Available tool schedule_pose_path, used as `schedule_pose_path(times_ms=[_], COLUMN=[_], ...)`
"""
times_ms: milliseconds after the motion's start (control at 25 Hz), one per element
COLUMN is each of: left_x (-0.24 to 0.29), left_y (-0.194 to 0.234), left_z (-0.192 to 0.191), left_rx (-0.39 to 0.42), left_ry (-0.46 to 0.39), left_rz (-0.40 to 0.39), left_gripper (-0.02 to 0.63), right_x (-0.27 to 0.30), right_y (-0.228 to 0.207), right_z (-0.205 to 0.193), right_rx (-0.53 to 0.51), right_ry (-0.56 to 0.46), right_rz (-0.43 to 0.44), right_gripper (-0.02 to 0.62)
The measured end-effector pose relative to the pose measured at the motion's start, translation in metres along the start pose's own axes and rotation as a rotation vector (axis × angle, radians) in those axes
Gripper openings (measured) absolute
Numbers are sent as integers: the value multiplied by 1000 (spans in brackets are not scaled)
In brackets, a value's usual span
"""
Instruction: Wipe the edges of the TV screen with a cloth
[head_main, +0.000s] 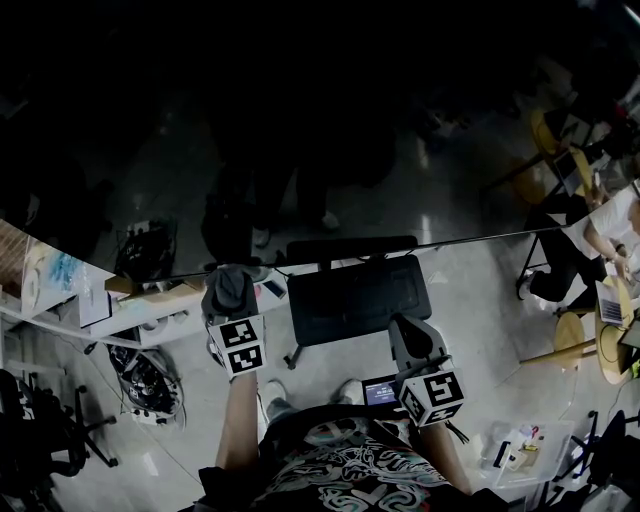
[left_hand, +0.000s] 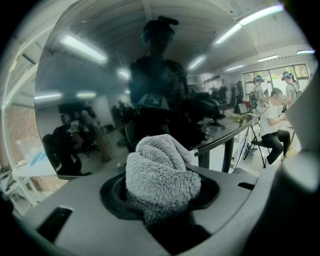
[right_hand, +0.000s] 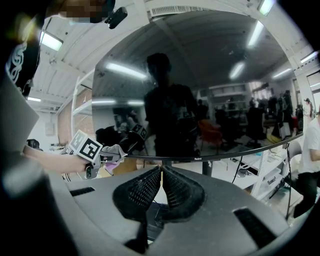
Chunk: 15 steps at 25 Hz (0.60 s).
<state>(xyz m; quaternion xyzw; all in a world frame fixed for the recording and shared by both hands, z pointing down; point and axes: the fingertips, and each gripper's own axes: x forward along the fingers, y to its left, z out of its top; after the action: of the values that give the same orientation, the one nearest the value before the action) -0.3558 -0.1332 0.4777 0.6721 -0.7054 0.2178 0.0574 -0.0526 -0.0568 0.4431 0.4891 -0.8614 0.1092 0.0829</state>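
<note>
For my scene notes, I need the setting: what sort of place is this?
Probably a shared office or lab: a seated person with a laptop, long ceiling lights, a large TV screen.

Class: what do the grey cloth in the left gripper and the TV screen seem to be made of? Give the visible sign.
Cloth: probably terry or microfibre, matt grey; the surface is fuzzy and bunches into soft folds. TV screen: glass or glossy plastic, dark; it mirrors the ceiling lights and the person sharply, though which cannot be told.

Seated person (head_main: 606, 232) at round table (head_main: 606, 356) (far right), perhaps cables (head_main: 148, 378) on floor (head_main: 470, 285).
</note>
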Motion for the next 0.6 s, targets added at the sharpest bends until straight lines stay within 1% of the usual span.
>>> schedule_pose_path(times_ms=[600], left_x=[5], left_y=[-35], left_z=[8], left_rx=[12], left_ry=[-7], left_rz=[-30], left_gripper=[196], right_x=[-15], right_y=[-26], right_z=[-6], right_rx=[4], right_ry=[2], right_rz=[-27], right_gripper=[35])
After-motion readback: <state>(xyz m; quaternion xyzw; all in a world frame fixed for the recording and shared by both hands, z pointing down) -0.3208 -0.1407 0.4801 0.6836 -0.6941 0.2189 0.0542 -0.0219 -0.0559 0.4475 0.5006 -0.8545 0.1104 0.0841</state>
